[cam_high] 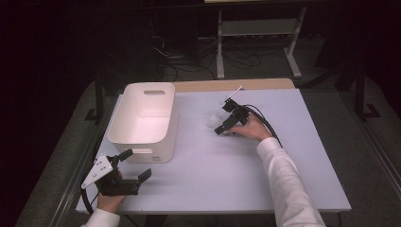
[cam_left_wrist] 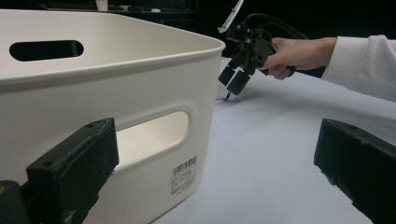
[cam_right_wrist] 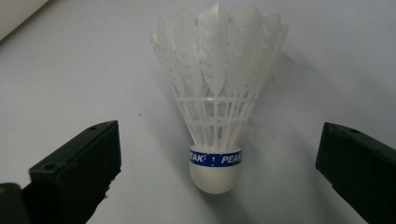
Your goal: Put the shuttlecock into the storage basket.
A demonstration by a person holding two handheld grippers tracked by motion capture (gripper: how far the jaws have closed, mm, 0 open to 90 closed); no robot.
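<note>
The right hand-held gripper (cam_high: 224, 126) is lowered toward the middle of the pale surface (cam_high: 227, 175), its two black jaws spread wide apart. Between them, touching neither, lies a white shuttlecock (cam_right_wrist: 216, 98) on the surface. In the right gripper view its rounded white cork end, ringed by a blue band printed with the word PEAK, points toward the camera, and its feathered skirt fans out away from it. In the high view the shuttlecock (cam_high: 215, 119) shows as a small white shape just at the jaw tips. A hand (cam_high: 250, 127) in a white sleeve holds this gripper, with black cables trailing behind it.

The left hand-held gripper (cam_high: 137, 165) rests at the near left corner of the surface, held in the other hand (cam_high: 109, 201). Its jaws are also wide apart, with nothing between them. It points at the near wall of a white plastic bin (cam_high: 142, 124) that stands upright just beyond it, on the left part of the surface. The bin has slot handles in its end walls and a barcode label (cam_left_wrist: 184, 174) on its near lower corner. The shuttlecock lies to the right of the bin, apart from it.
</note>
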